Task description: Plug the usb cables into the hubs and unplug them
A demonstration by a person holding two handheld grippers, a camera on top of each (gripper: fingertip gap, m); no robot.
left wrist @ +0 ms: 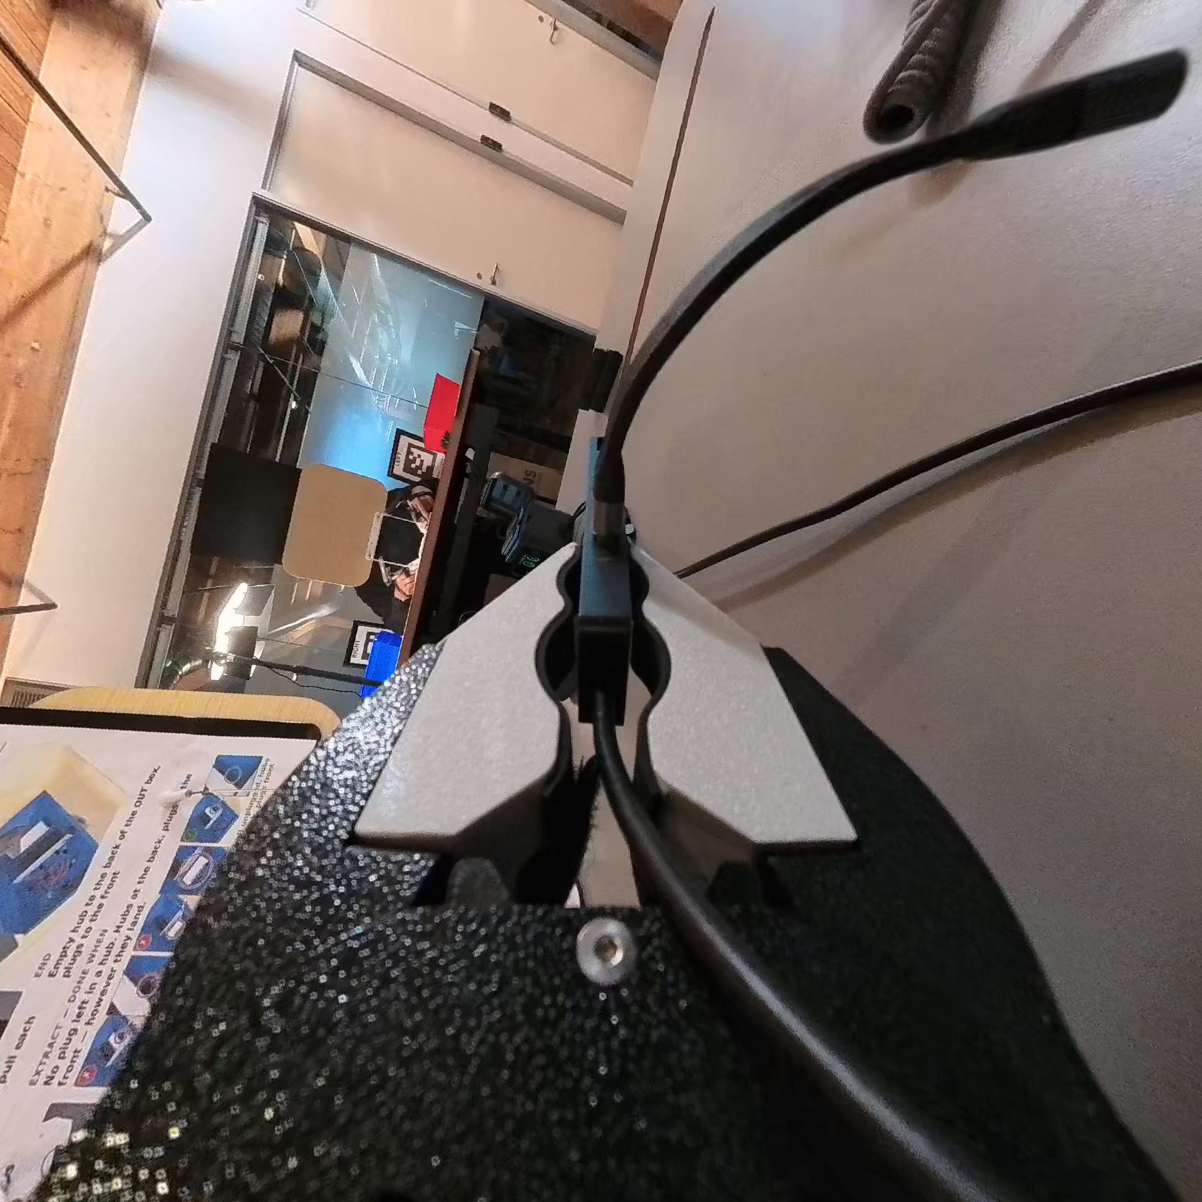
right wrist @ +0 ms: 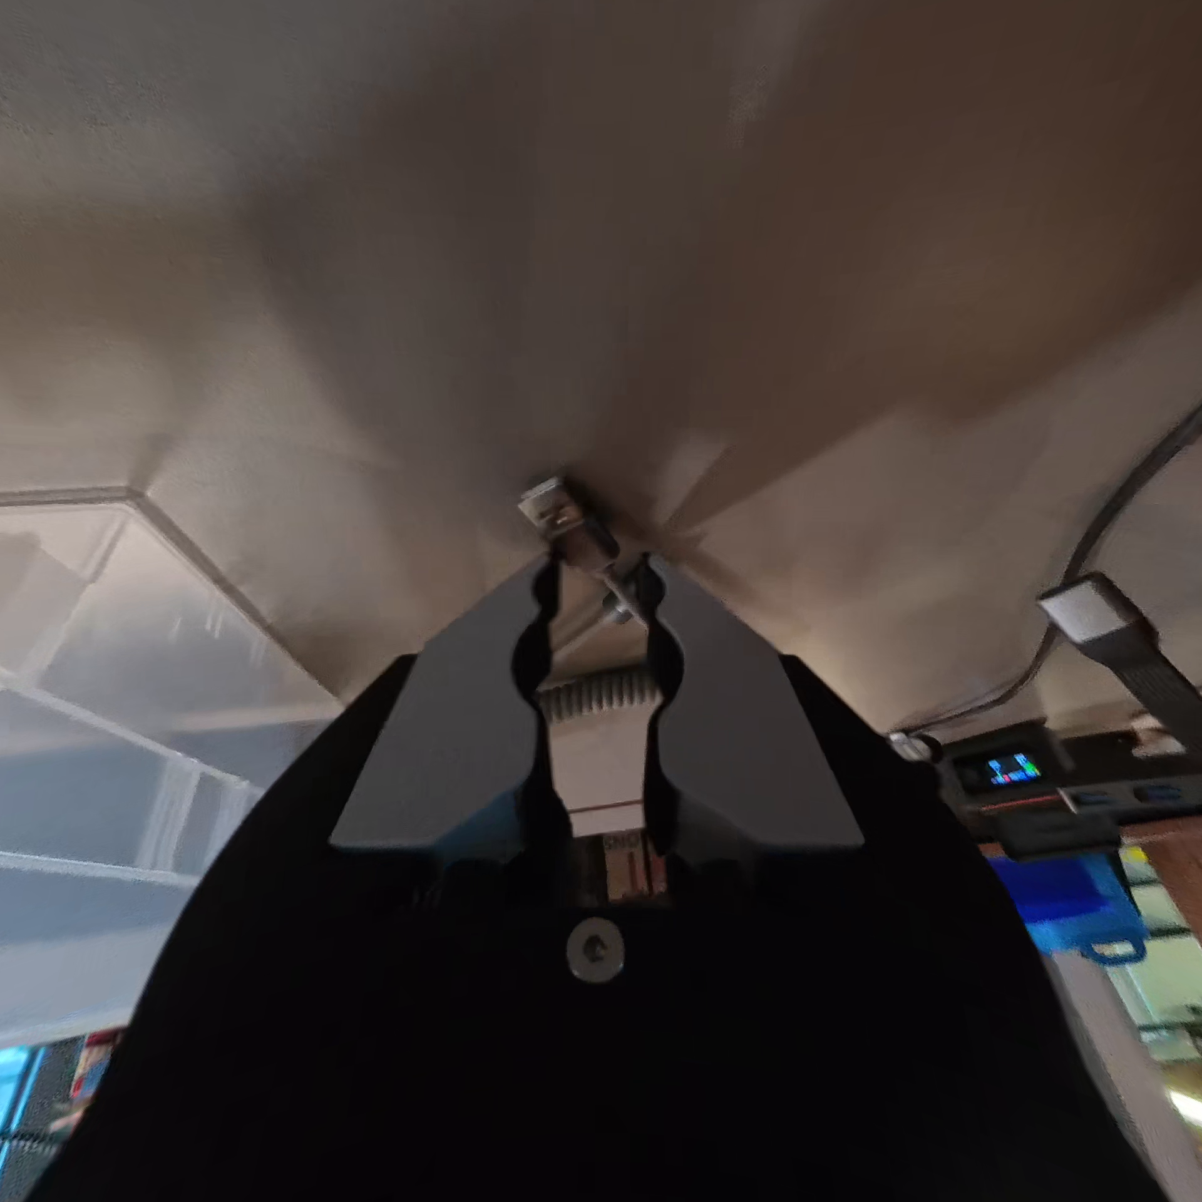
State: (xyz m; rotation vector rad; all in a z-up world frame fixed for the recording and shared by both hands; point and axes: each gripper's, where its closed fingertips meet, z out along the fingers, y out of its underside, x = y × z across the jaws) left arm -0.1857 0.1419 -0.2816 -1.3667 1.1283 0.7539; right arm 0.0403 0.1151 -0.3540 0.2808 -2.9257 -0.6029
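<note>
Above the pale surface (left wrist: 975, 585), the left gripper (left wrist: 601, 650) has its jaws clamped on the hub (left wrist: 605, 605); the right gripper (right wrist: 598, 566) pinches a USB plug (right wrist: 562, 514). Insertion probably comes next, needing alignment with a port.

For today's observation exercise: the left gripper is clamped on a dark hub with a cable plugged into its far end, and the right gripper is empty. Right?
Not quite. The right gripper pinches a silver USB plug at its tips, as the right wrist view shows. The left gripper does hold the dark hub.
</note>
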